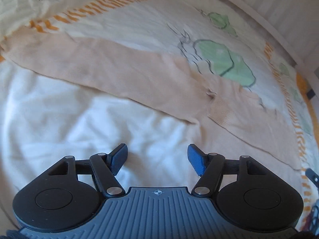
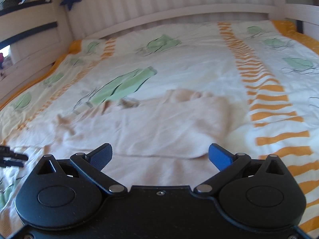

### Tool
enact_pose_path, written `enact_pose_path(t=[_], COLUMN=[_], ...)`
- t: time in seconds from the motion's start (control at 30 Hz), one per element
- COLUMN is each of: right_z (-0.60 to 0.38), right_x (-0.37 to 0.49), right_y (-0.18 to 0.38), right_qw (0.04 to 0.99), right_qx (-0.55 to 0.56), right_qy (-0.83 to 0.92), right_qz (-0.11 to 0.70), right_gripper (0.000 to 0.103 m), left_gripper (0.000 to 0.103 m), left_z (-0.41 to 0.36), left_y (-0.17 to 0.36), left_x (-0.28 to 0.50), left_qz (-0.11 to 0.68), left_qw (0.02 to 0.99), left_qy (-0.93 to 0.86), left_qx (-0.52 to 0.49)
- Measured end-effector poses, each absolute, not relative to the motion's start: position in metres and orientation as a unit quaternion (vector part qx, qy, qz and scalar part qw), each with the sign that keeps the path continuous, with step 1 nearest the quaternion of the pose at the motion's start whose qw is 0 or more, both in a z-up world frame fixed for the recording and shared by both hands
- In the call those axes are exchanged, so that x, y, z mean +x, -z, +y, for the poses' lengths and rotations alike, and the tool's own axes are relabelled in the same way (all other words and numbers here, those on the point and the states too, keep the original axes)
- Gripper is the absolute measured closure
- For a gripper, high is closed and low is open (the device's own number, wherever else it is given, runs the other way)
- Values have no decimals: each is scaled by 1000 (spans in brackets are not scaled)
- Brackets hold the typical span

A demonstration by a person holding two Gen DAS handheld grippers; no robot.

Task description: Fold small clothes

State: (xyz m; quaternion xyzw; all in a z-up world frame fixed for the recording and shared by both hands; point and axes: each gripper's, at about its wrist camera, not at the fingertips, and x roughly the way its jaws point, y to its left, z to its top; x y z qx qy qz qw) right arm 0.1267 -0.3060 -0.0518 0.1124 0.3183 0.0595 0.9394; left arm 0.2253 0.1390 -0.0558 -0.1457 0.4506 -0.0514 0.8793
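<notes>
Though blurred, garment [image 2: 159, 127] beyond gripper [image 2: 160, 156].

The garment [image 1: 111, 67] is soft matt peach cloth with a ribbed cuff [image 1: 221, 111]. Under it the bedcover [image 2: 189, 59] is thin, wrinkled printed cotton. Behind the bedcover the rail [image 2: 179, 14] looks like painted white wood. The pads [image 1: 196, 159] are blue textured plastic.

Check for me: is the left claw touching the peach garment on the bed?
Apart. The left wrist view shows the open left claw over white cloth, with that cloth visible between its fingertips and the peach garment.
</notes>
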Motion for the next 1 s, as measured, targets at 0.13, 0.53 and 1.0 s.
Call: enact_pose_path(t=[0.13,0.53,1.0], right_z=[-275,-234,-230], right_x=[129,119,122], right_y=[61,101,106], right_qw=[927,938,942], right_qx=[91,18,7], right_qy=[-80,-38,-30], right_qz=[354,344,333], right_gripper=[1,0,0], left_gripper=[24,20,1], left_z=[162,256,327], left_y=[44,44,74], left_x=[223,261,294], left_qz=[405,351,335], left_qw=[903,909,907], left_qy=[-5,-102,-129], left_qx=[-139,-203,-219])
